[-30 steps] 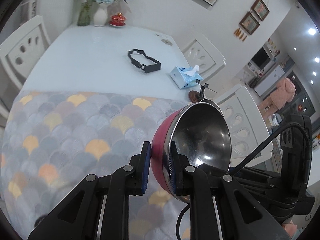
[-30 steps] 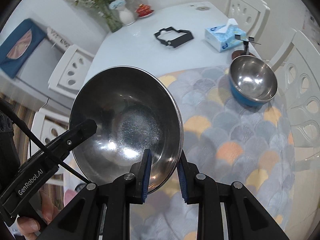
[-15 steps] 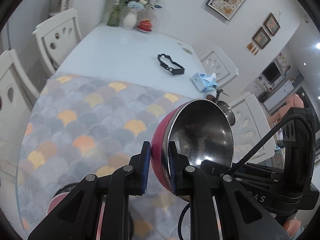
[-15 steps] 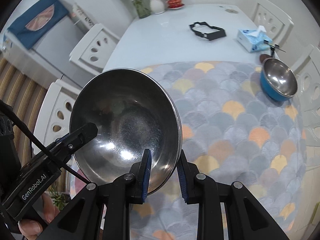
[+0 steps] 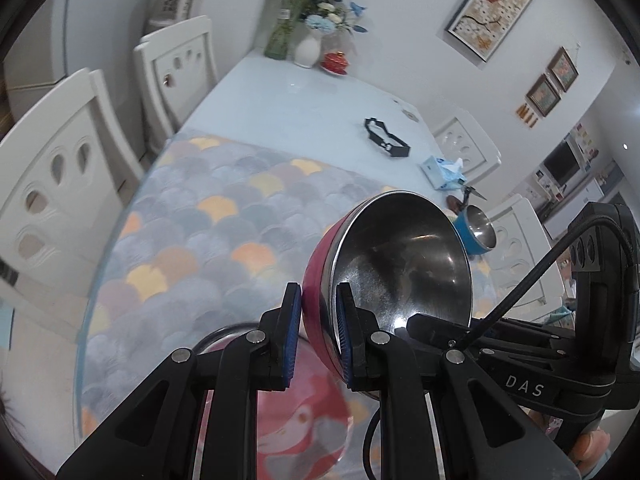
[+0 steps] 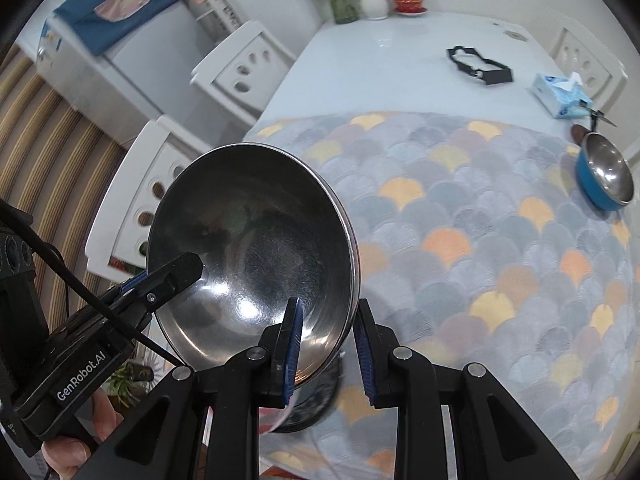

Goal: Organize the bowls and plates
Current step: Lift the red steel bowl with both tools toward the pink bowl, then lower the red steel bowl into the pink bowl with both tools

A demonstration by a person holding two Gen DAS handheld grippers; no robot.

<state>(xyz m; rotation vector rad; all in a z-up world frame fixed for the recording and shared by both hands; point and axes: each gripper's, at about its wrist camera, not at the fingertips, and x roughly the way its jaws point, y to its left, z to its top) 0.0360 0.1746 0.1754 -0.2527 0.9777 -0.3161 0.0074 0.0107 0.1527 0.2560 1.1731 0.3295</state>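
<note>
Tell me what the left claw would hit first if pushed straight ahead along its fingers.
The left claw is shut on the red bowl, so the bowl leads. Beyond it lies the scallop-patterned cloth, then perhaps the blue bowl at the far edge; depth is unclear.

Both mounted behind the fingers, looking forward and down from above the near table edge, close on the red bowl (image 5: 384,280). Shared ahead: blue bowl (image 6: 604,176), tissue box (image 6: 560,94), opposite gripper.

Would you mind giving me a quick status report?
Both grippers, left and right, shut on red bowl. Bowl held above mat. Pink plate below. Blue bowl far right.
</note>
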